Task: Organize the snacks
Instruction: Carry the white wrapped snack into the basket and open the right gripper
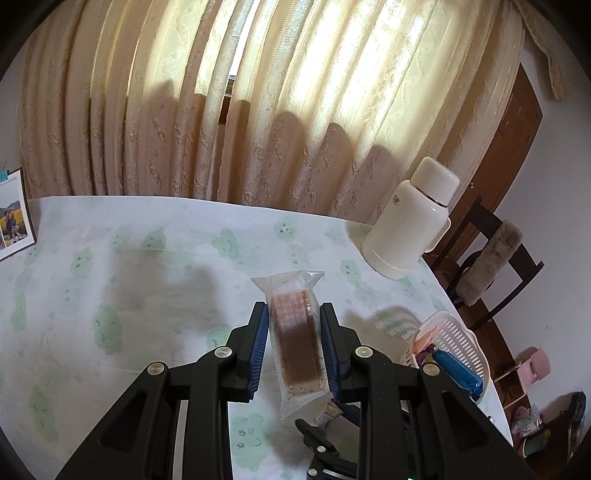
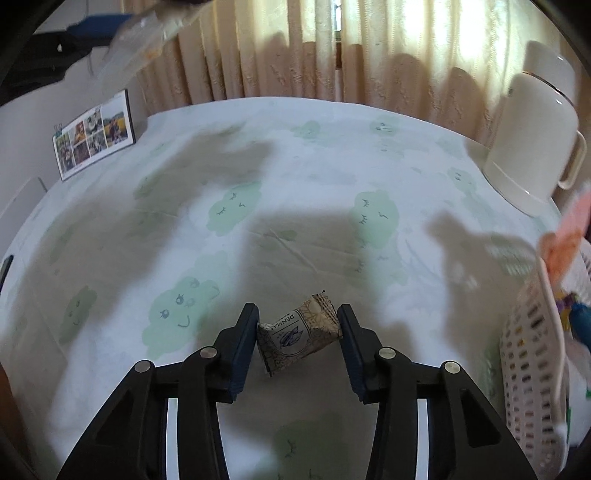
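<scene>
My left gripper [image 1: 293, 308] is shut on a long clear-wrapped brown wafer snack [image 1: 295, 332] and holds it above the table. In the right wrist view this gripper and its snack [image 2: 147, 33] show blurred at the top left. My right gripper [image 2: 298, 310] is low over the tablecloth. A small beige packet printed DENMAS [image 2: 299, 336] lies between its fingers, and both pads touch the packet's ends. A white slotted basket [image 1: 454, 339] [image 2: 532, 369] stands at the right with a blue-wrapped snack [image 1: 458, 369] and other wrappers in it.
A white thermos jug [image 1: 410, 218] [image 2: 528, 125] stands at the back right, near the curtain. A photo collage [image 2: 94, 133] leans at the table's left edge. The table carries a white cloth with green clouds [image 2: 229, 210]. A dark wooden chair [image 1: 491, 258] stands beyond the right edge.
</scene>
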